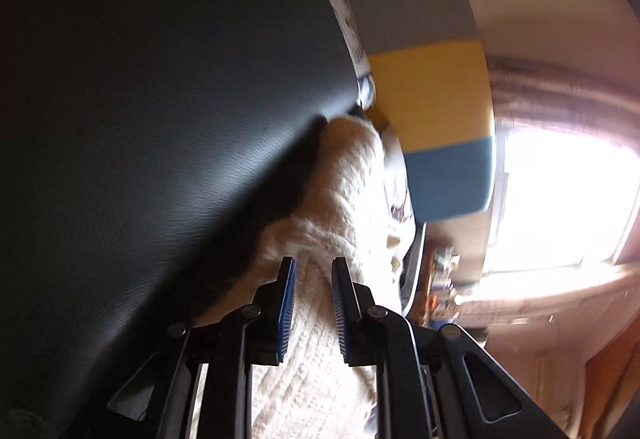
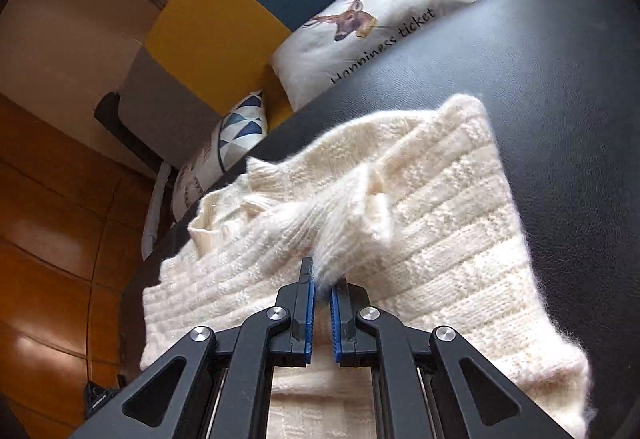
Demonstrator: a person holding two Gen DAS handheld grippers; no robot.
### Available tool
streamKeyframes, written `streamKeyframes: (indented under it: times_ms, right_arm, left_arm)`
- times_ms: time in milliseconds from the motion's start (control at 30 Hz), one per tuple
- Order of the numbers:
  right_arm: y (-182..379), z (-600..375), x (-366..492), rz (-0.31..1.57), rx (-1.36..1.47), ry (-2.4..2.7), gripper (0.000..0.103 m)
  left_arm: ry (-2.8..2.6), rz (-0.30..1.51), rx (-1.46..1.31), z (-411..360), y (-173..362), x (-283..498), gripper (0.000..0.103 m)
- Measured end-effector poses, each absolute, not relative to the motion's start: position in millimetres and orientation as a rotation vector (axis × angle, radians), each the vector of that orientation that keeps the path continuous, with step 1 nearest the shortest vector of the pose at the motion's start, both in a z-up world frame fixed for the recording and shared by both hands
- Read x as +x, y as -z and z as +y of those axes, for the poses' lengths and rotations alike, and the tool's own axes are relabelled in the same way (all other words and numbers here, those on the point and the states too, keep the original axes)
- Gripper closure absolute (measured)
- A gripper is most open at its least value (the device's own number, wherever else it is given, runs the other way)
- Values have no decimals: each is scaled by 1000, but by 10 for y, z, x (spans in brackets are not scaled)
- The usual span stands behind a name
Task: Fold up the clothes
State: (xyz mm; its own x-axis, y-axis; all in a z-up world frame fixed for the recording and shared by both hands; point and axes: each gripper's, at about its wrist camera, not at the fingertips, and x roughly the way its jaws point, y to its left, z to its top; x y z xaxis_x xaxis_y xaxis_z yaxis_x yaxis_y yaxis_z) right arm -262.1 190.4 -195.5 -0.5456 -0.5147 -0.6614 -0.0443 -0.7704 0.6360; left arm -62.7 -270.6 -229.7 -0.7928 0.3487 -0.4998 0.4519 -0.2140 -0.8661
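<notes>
The right gripper (image 2: pixel 323 281) reaches forward over the black table (image 2: pixel 560 99), blue pads nearly closed, pinching a fuzzy cuff of the cream sweater (image 2: pixel 440 207) (spread flat there). The left gripper (image 1: pixel 314 265), rolled sideways, hovers slightly parted over the knit, gripping nothing

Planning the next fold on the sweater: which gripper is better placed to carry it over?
Right. The right gripper is already pinched on the sweater's sleeve cuff, lifted above the body on the black table. The left gripper looks slightly parted around the knit, its grip unclear.
</notes>
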Motion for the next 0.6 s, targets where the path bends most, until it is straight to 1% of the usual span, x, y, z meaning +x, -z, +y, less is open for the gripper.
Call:
streamKeyframes:
  times_ms: [133, 200, 367, 467, 567, 600]
  right_arm:
    - [1678, 1846, -2626, -875, 1237, 2356, 96]
    - [1523, 1817, -2602, -862, 1209, 2345, 96]
    - [1214, 1808, -2452, -832, 1104, 2343, 96]
    - [1455, 1996, -2353, -882, 1159, 2362, 95]
    - [1852, 2206, -2290, -962, 1268, 2364, 95]
    - [1979, 2256, -2268, -1011, 1284, 2343, 94]
  left_arm:
    - [2180, 1957, 1008, -2647, 2237, -666, 86]
    - [2172, 1976, 1037, -2593, 2223, -775, 83]
    - [2115, 1976, 1059, -2636, 2303, -979, 78]
    - [2071, 1953, 1085, -2704, 2411, -1026, 79]
    - [2066, 1935, 1113, -2746, 2478, -1027, 88]
    - [2077, 1919, 1119, -2751, 2472, -1023, 89]
